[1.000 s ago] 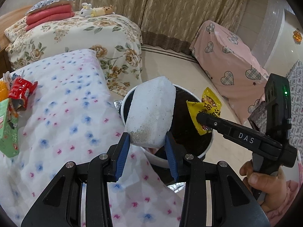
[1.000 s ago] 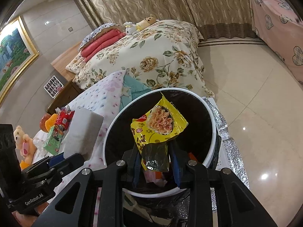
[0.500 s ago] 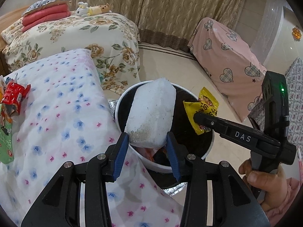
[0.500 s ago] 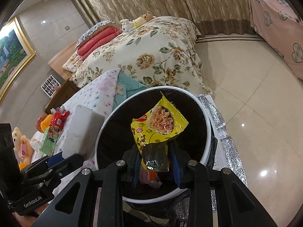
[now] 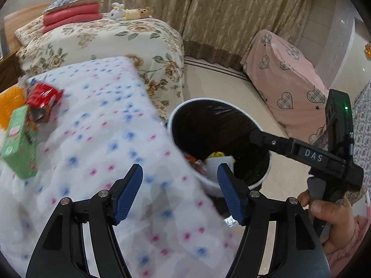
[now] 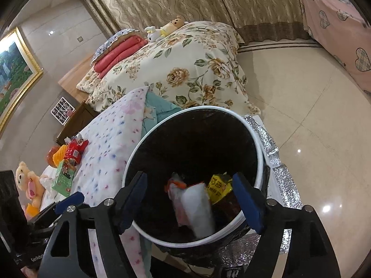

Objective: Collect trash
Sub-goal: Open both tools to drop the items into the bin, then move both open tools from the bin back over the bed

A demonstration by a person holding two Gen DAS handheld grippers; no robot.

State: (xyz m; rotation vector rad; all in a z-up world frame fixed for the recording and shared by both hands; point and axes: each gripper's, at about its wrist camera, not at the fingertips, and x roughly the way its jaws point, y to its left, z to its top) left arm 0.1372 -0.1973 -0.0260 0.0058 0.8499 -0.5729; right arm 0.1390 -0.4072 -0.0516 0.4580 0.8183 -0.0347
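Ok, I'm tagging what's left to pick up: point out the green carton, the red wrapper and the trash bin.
green carton (image 5: 19, 142): left wrist view, on its broad green face.
red wrapper (image 5: 43, 96): left wrist view, on its crumpled red top.
trash bin (image 6: 259, 153): right wrist view, on its white rim's right side.

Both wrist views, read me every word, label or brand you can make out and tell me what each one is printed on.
"DAS": on the right tool, along its arm.
"GenRobo...", cut off at the picture's edge: on the left tool, low on its body.
Green carton, red packet, yellow wrapper in the trash bin: print too small or blurred to read.
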